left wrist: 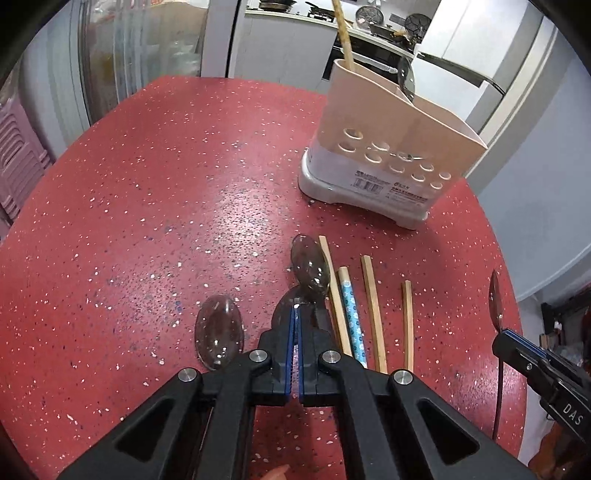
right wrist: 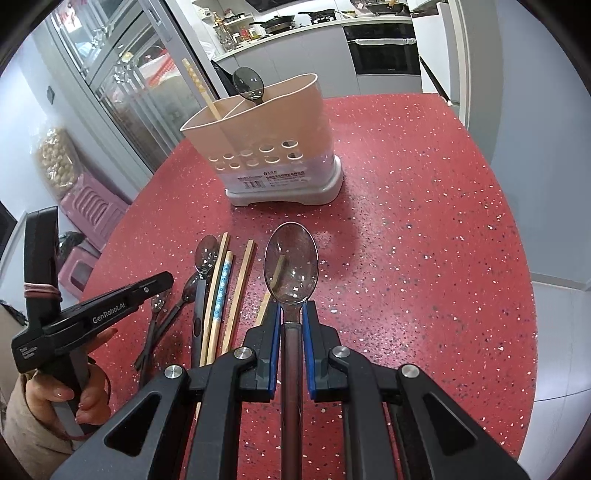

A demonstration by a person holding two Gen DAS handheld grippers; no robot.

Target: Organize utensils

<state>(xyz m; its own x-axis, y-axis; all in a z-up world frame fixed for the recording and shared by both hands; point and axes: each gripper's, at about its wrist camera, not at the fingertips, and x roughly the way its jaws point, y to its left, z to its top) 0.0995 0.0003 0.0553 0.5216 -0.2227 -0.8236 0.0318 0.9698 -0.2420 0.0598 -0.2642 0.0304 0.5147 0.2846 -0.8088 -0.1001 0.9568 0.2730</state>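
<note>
Red speckled stone formed the table (right wrist: 424, 221), and every item observed rested on or above it. Nearest the right wrist camera, the right gripper (right wrist: 291, 314) had its blue-padded fingers (right wrist: 274, 332) closed narrowly on the handle of a smoke-tinted clear spoon (right wrist: 291, 266), bowl pointing away from the camera and raised above the surface. In the left wrist view, the left gripper (left wrist: 296, 314) had its fingers drawn almost together at the tips; whether anything lay between them could not be determined. It sat low over a cluster of loose clear spoons (left wrist: 309, 269), one bowl (left wrist: 219, 332) lying just to its left.

Beside those spoons lay the loose chopsticks (left wrist: 373, 314), roughly parallel: plain wooden ones and one with a blue-patterned end (left wrist: 351, 314). From the right wrist view the same group of chopsticks (right wrist: 240, 288) lay to the left of the held spoon, with dark-handled spoons (right wrist: 201, 280) further left, near the left gripper's body.

Beyond these, well apart from the loose items, stood the beige utensil holder (right wrist: 273, 125) on a pale grey base, its front wall perforated with round holes. Its interior was divided. One compartment held an upright patterned chopstick (right wrist: 201, 88); the adjoining one held a dark clear spoon (right wrist: 249, 85), bowl uppermost.

Behind the table, a kitchen counter (right wrist: 314, 26) with pans was visible.
</note>
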